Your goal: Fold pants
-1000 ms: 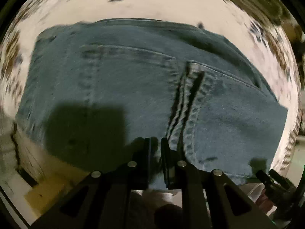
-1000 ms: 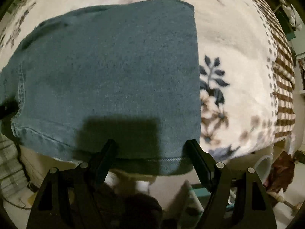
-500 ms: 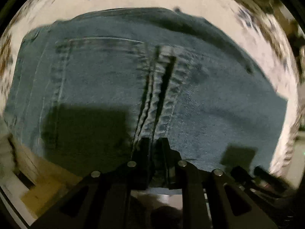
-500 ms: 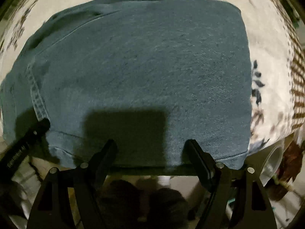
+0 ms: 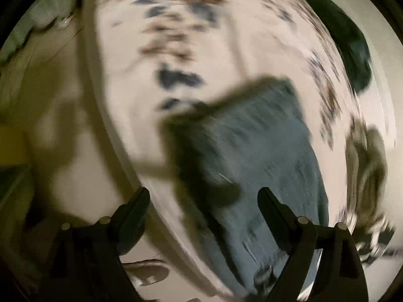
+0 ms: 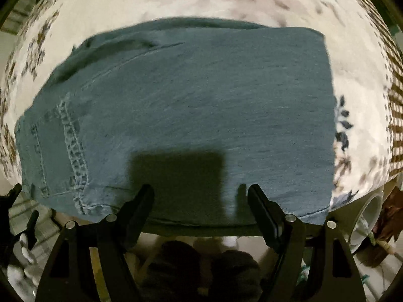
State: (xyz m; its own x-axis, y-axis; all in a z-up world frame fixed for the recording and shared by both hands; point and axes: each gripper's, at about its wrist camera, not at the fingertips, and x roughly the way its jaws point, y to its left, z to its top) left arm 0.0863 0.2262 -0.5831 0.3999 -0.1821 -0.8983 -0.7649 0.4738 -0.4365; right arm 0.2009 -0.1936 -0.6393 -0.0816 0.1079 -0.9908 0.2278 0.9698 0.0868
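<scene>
Pants (image 6: 191, 115), blue denim, lie folded into a flat rectangle on a floral blanket (image 6: 357, 58); seam and pocket stitching at the left end, plain fold edge at the right. Near edge of the pants sits just ahead of the right tool (image 6: 201, 196), w/ the tool's shadow falling on the cloth between its tips. Right tool spread wide, pinching nothing, not touching the denim as far as visible. Left wrist view heavily blurred: pants (image 5: 264, 151) ahead and right of the left tool (image 5: 203, 198), blanket (image 5: 201, 37) beyond. Left tool also spread wide, nothing between its fingers.
</scene>
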